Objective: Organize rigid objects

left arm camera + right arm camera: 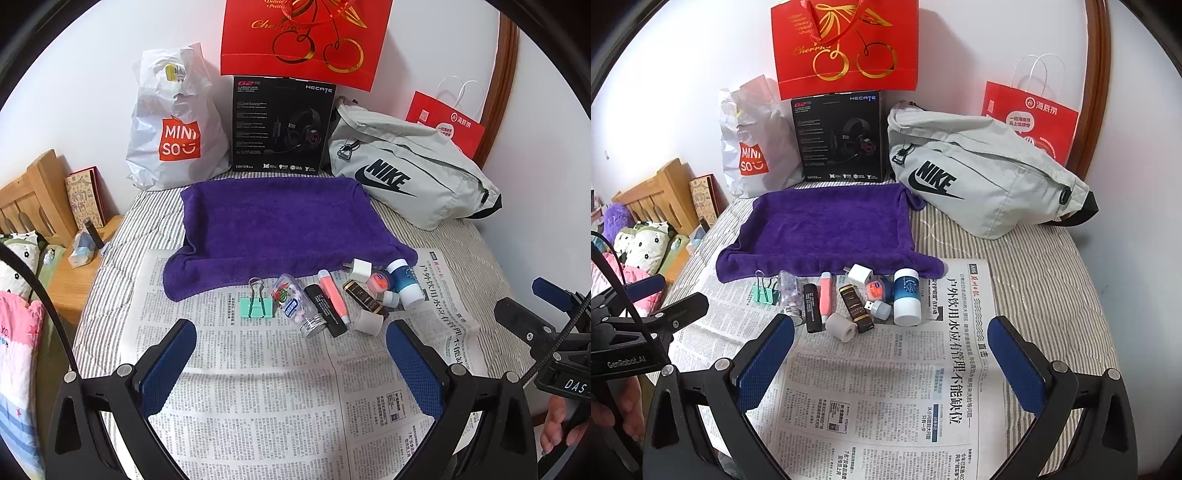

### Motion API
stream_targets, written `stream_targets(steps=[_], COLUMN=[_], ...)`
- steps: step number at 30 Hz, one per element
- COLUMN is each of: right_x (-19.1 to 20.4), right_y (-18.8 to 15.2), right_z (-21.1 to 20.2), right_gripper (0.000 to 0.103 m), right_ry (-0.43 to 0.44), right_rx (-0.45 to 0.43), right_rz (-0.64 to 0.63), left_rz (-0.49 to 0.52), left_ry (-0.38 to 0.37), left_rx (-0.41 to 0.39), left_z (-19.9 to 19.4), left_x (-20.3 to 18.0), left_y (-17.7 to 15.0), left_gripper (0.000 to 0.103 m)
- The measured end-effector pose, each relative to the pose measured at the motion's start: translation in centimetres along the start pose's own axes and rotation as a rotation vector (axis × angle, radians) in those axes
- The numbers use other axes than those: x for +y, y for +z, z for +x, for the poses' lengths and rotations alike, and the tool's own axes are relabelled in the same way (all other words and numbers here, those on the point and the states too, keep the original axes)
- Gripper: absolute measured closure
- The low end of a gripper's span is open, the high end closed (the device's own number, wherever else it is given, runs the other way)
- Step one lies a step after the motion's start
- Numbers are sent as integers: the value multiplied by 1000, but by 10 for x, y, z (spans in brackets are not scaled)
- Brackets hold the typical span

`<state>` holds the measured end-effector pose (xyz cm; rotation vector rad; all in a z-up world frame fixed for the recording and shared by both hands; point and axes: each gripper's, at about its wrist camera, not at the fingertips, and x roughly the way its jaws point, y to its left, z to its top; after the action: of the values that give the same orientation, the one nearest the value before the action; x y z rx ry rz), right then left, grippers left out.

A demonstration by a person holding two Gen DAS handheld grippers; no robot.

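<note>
Nothing looks organized yet: the small items [849, 299] lie clustered on the newspaper [886, 387] just below the bare purple towel [820, 229], while left gripper [291, 362] and right gripper [890, 354] hover spread and unloaded.

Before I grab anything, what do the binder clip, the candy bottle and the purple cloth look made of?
Binder clip: mint-painted body with bare wire handles that glint, so probably metal.
Candy bottle: clear and glossy, its pink pieces visible through the wall; likely plastic, though glass cannot be ruled out.
Purple cloth: soft, matte, fuzzy pile with limp edges, like terry or microfibre towel.
</note>
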<state>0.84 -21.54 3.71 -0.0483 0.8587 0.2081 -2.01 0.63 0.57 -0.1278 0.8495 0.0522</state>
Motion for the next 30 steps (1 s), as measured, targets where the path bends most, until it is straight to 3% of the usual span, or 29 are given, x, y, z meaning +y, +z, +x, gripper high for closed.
stream_targets(steps=[30], right_x=[1], right_y=[-1], right_z=[2], right_gripper=[0], right_ry=[1], right_rx=[12], right_rz=[-8], left_rz=[3], left_ry=[13], left_rx=[12], left_z=[0], left_x=[1], left_y=[2], left_gripper=[0])
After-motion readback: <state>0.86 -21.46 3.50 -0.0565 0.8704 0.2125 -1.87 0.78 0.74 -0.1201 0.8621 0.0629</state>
